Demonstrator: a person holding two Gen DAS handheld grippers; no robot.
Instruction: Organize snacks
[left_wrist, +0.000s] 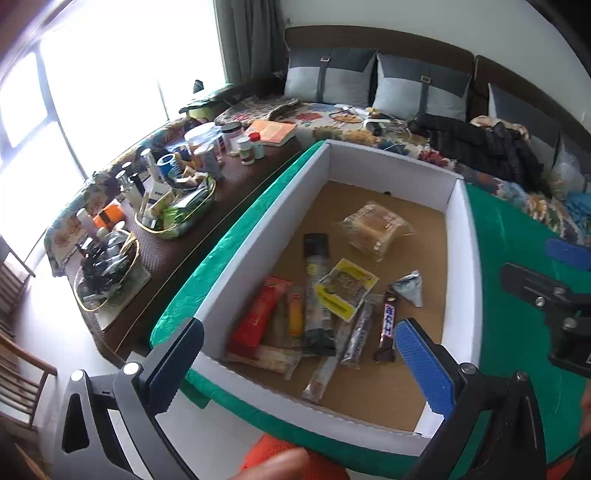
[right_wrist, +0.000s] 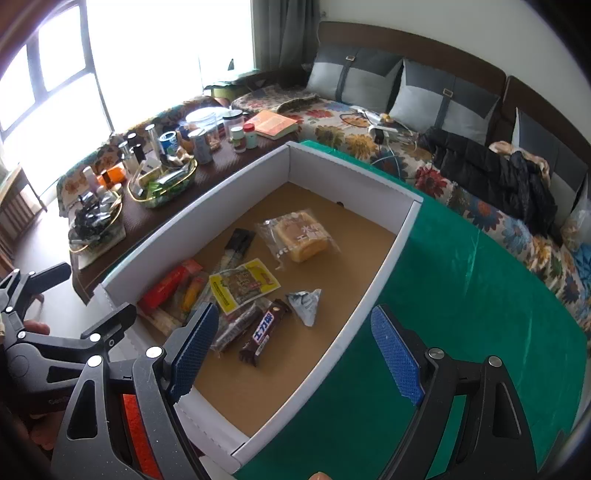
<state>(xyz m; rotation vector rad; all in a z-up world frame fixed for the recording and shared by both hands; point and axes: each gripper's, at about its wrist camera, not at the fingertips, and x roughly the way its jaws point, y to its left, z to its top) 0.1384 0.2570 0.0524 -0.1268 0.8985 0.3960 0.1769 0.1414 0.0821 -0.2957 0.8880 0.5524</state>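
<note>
All snacks lie inside the white-walled box (right_wrist: 343, 184) on the green cloth (right_wrist: 461, 295): wrapped cake (right_wrist: 301, 240), yellow packet (right_wrist: 243, 284), chocolate bar (right_wrist: 264, 332), red pack (right_wrist: 168, 290). None remains outside. Both the left gripper (left_wrist: 295, 354) and right gripper (right_wrist: 291, 347) hover wide and empty. Collecting appears done; tidying the pile may remain.

My fingers (right_wrist: 397, 354) wear blue pads with a rough, knurled rubbery face on matt black plastic frames with shiny metal rivets. The box (left_wrist: 266, 229) has smooth white card walls and a matt brown cardboard floor. The snack wrappers (right_wrist: 243, 284) are glossy plastic film, some clear and crinkled. The green cloth (right_wrist: 461, 295) under the box looks soft with a slight sheen.
</note>
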